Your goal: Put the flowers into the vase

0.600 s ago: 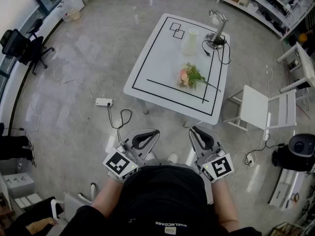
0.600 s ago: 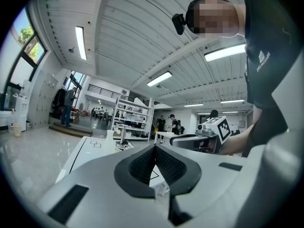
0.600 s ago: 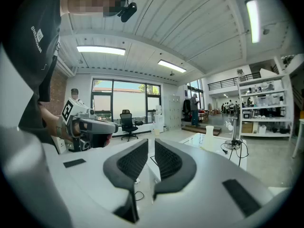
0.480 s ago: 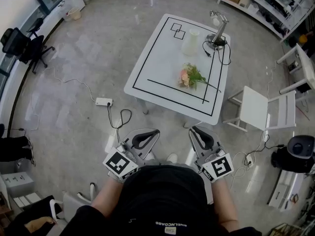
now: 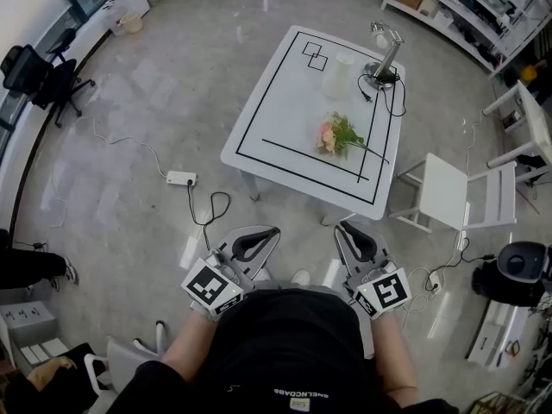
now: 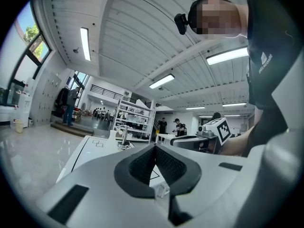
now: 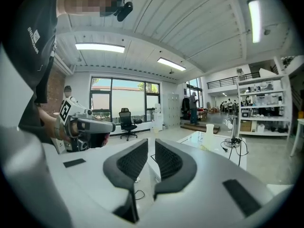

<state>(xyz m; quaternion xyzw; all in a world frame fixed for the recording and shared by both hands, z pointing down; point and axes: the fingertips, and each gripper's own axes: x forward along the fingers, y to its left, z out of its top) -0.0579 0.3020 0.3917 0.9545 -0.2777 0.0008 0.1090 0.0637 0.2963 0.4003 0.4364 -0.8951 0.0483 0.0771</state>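
Observation:
A small bunch of flowers point(image 5: 333, 136), pink blooms with green stems, lies on the white table point(image 5: 276, 119) near its right side. A pale vase point(image 5: 339, 74) stands upright further back on that table, and shows small and distant as the vase point(image 7: 209, 129) and the vase point(image 6: 112, 135) in the gripper views. Both grippers are held close to the person's body, well short of the table. My left gripper point(image 5: 263, 234) point(image 6: 154, 148) is shut with nothing in it. My right gripper point(image 5: 345, 231) point(image 7: 151, 146) is shut too, with nothing between its pads.
A metal stand with a black cable point(image 5: 382, 63) sits at the table's back right corner. A white chair point(image 5: 457, 192) stands right of the table. A power strip and cords point(image 5: 183, 178) lie on the floor to the left. Shelving point(image 5: 466, 7) lines the far right.
The head view has shifted slightly, so the table sits a touch further right in frame. Both grippers have kept their places and stayed shut.

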